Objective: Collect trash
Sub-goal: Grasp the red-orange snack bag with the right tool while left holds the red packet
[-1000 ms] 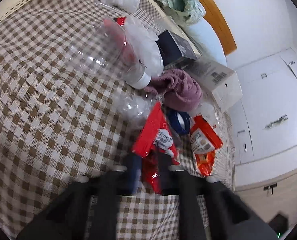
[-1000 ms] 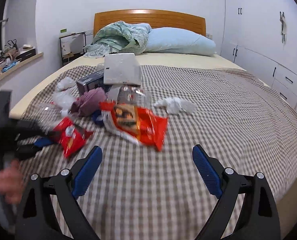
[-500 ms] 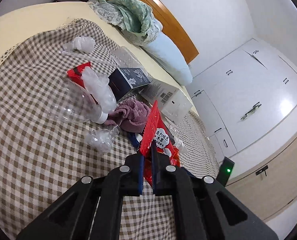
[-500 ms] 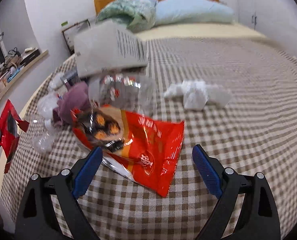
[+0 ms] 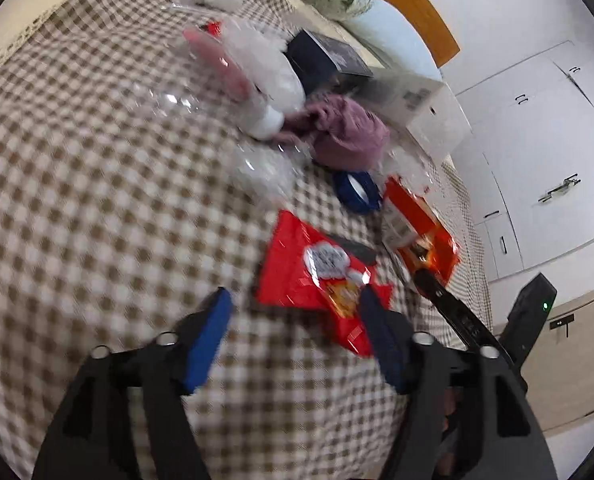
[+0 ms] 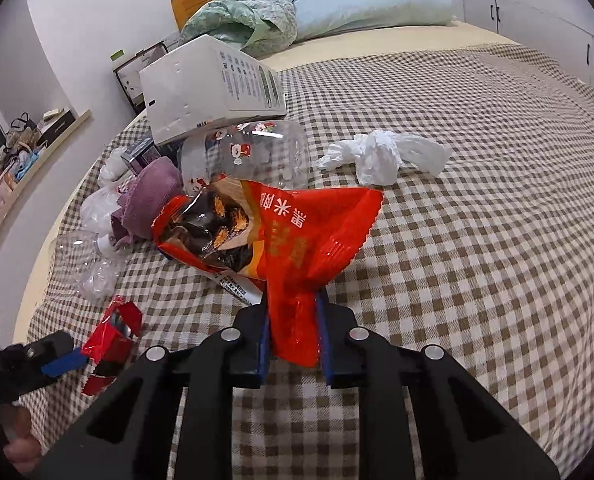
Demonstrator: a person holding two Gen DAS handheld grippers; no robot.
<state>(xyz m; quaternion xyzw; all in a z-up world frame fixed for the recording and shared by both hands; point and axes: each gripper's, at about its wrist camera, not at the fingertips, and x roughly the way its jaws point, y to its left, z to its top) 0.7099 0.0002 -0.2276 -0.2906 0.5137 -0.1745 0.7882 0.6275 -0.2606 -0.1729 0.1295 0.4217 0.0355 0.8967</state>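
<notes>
At the bottom centre of the right wrist view, the right gripper (image 6: pixel 293 330) is closing its blue-padded jaws on the lower corner of a large crinkled red-orange snack bag (image 6: pixel 293 240), which rises toward mid-frame. In the left wrist view the left gripper (image 5: pixel 293 332) is opening; a small flat red snack wrapper (image 5: pixel 321 276) lies just beyond its spread jaws, unclamped, on the brown-and-white checked bedspread (image 5: pixel 97 200). Farther up sit a crumpled purple cloth (image 5: pixel 345 136) and a clear plastic bottle (image 5: pixel 201 92).

We count two red snack bags (image 6: pixel 297 236) (image 5: pixel 321 276), two clear plastic bottles (image 6: pixel 249 156) (image 5: pixel 169 104), two boxes (image 6: pixel 209 88) (image 5: pixel 325 60), one purple cloth (image 6: pixel 149 200), one blue tape roll (image 5: pixel 357 192) and one crumpled white tissue (image 6: pixel 381 156).
</notes>
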